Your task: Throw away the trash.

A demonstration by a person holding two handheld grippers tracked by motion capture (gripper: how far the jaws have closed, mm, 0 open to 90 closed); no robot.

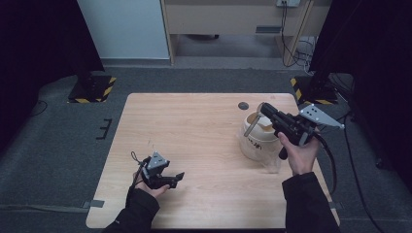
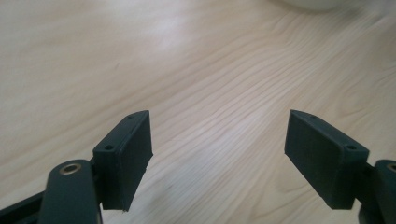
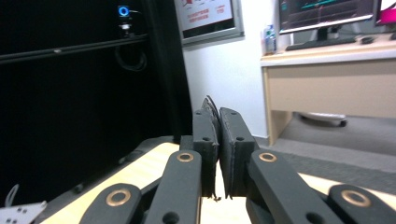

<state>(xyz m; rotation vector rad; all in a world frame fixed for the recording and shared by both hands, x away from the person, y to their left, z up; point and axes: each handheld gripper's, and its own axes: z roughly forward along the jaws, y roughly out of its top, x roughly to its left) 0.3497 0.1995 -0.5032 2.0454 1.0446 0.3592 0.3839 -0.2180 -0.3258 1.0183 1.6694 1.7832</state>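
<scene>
Near left, we see the left gripper [image 1: 179, 176] with its flat matte jaws spread over bare pale-grained wooden table [image 1: 194, 131]. Far right, the right gripper [image 1: 263, 108], jaws pressed together on a thin dark sliver, hangs above a round cream pot [image 1: 257, 143].

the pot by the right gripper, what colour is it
Cream-white pot with a brownish inside, best in the high view.

I saw bare table [image 1: 204, 126] free between my grippers; only the white pot [image 1: 257, 141] blocked the right side.

Grey carpet floor [image 1: 58, 145], black curtains [image 1: 34, 43], a wooden desk [image 3: 327, 88] behind.
</scene>
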